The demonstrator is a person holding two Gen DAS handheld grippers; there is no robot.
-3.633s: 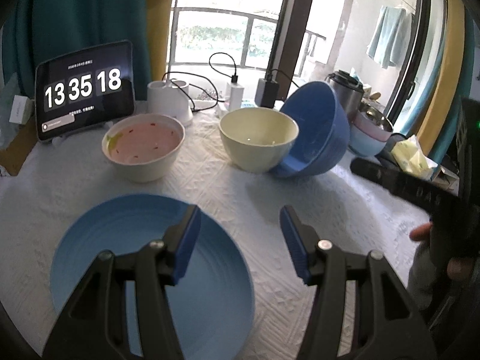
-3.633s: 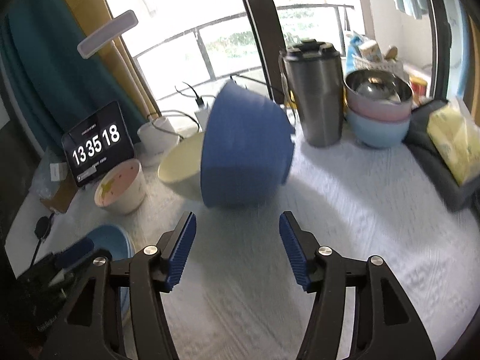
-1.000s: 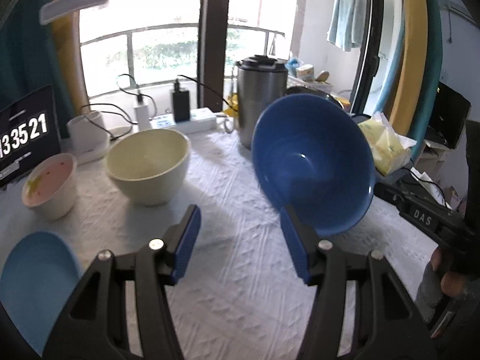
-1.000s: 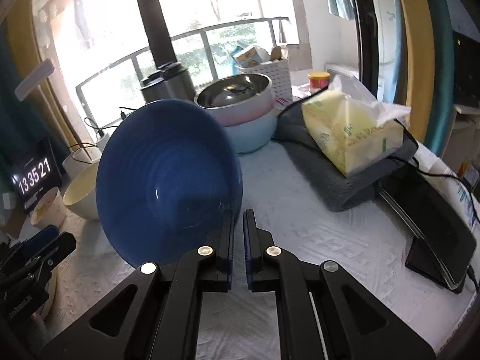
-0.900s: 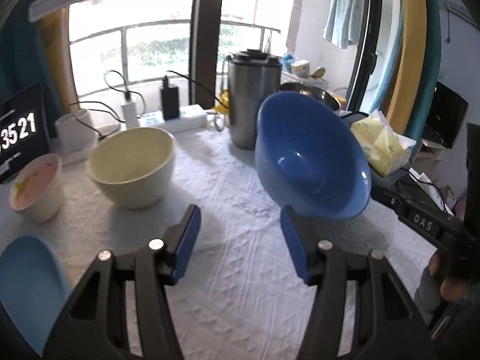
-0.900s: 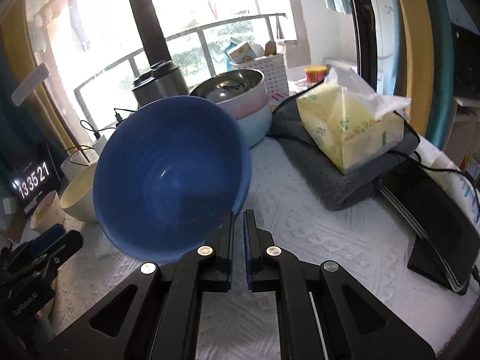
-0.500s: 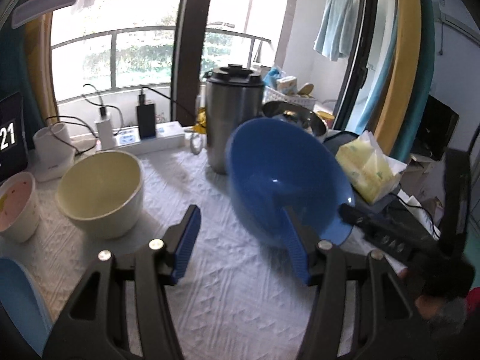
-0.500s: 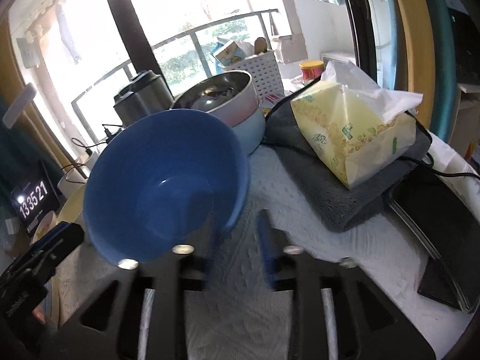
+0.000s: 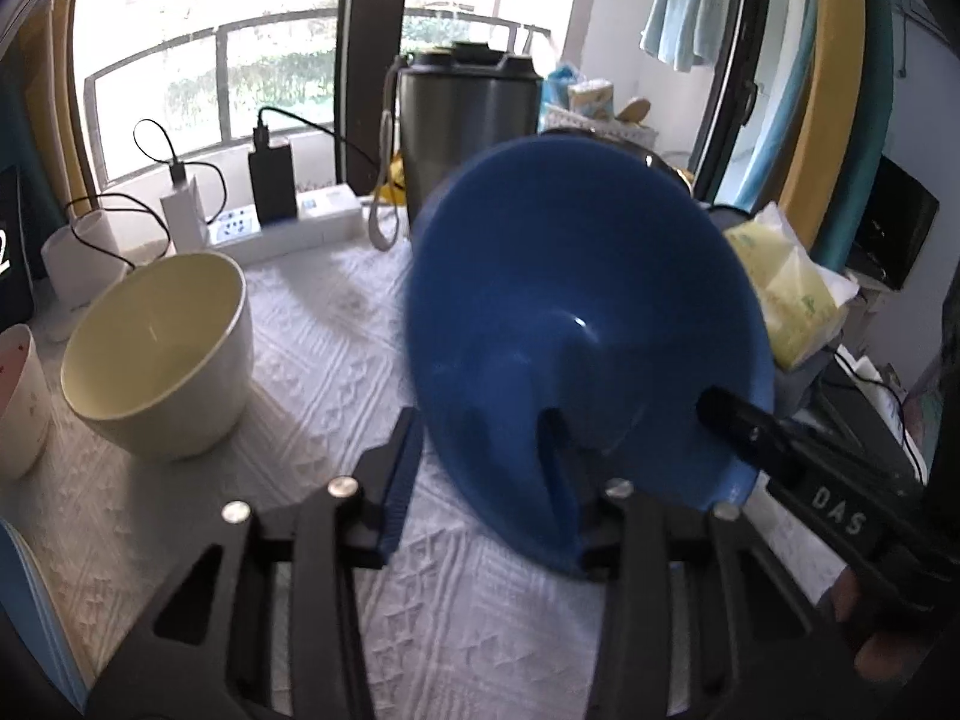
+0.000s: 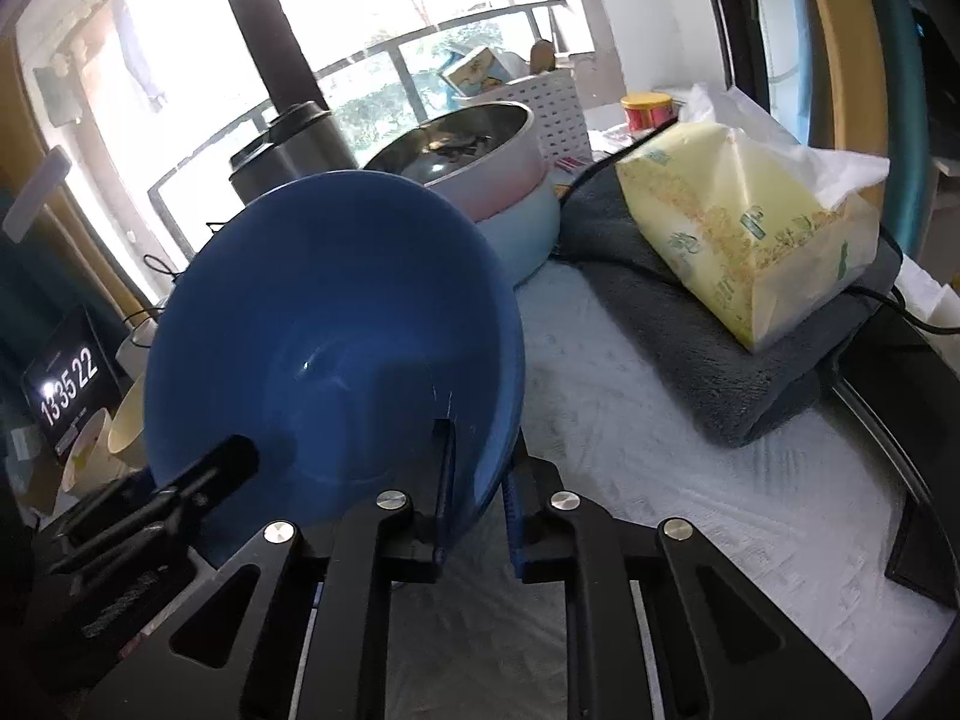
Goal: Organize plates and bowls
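A dark blue bowl point(image 9: 576, 312) hangs tilted above the white tablecloth, its mouth facing the cameras. My right gripper point(image 10: 477, 462) is shut on its rim, one finger inside and one outside; a finger point(image 9: 726, 411) of it shows in the left wrist view. My left gripper point(image 9: 480, 438) straddles the bowl's near wall, jaws closing, with a gap still beside the left pad. A cream bowl point(image 9: 156, 360), a small pink-lined bowl point(image 9: 18, 396) and a light blue plate point(image 9: 24, 600) stand to the left.
Just behind the blue bowl stands a stack of bowls point(image 10: 510, 204) with a metal one on top. A steel tumbler point(image 9: 468, 132), a power strip point(image 9: 300, 228), a tissue pack point(image 10: 738, 228) on a grey towel point(image 10: 690, 348) and a clock tablet point(image 10: 66, 390) ring the table.
The blue bowl has travelled right, towards the stack. The right jaws opened briefly and closed again on its rim. The left gripper moved up to the bowl and its jaws narrowed around the wall.
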